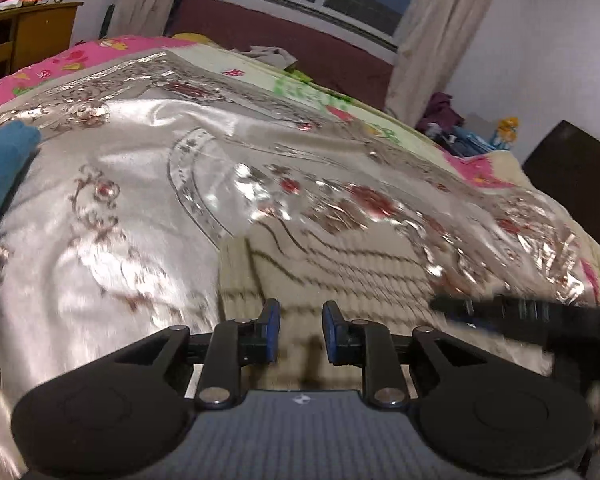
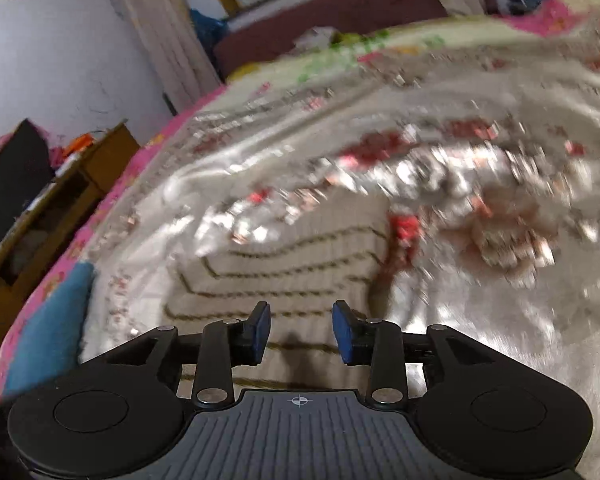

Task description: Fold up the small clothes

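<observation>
In the left wrist view, a blue folded cloth (image 1: 0, 168) sits at the left edge on the shiny silver bedspread (image 1: 112, 200). At lower centre the left gripper (image 1: 300, 330) has its blue pads apart with nothing between them, hanging above a cream striped garment (image 1: 340, 272) lying flat on the bedspread. The right gripper (image 1: 512, 312) shows as a dark blur at the right edge. In the right wrist view, a wooden desk (image 2: 72, 192) stands at left; the right gripper's jaws are apart and empty over the garment.
</observation>
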Motion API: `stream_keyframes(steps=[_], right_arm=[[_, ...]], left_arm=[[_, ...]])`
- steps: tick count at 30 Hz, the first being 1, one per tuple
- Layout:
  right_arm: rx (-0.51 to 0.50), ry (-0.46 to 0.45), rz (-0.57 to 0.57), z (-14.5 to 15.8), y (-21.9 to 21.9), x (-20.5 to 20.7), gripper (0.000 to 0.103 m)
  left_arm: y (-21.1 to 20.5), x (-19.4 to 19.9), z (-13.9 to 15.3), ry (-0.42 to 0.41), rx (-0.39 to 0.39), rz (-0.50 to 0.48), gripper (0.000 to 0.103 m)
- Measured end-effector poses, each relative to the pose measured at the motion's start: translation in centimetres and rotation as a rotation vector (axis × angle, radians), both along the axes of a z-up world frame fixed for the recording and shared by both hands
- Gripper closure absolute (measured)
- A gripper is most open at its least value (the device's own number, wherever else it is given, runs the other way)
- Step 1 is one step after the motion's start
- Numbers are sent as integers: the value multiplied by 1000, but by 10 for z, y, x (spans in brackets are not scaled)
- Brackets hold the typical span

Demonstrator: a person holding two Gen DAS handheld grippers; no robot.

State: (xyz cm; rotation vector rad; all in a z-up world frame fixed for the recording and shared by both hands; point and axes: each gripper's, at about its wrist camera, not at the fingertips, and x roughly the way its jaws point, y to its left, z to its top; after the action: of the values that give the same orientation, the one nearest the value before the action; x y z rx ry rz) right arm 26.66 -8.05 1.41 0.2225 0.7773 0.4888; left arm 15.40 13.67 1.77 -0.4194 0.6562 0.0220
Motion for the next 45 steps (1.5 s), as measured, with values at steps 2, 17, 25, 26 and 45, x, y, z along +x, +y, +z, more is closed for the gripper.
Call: stream_keyframes(steps=[2,17,25,26,45], right_arm=[[-33,-43,39,7,12,-5,68],[29,201,302,-38,143,12,67],[71,212,297,-27,128,11,69],[90,197,288,-19,118,10,68],[64,225,87,-44,-12,-26,42]], left_arm=[[-10,-13,-6,8,43,-8,75],[2,-44,-43,135,-45,34,75],[1,-47,-42,128,-40,37,75],[2,-47,-40,122,-46,40,75],[-2,-17,-26,138,0,21,66]])
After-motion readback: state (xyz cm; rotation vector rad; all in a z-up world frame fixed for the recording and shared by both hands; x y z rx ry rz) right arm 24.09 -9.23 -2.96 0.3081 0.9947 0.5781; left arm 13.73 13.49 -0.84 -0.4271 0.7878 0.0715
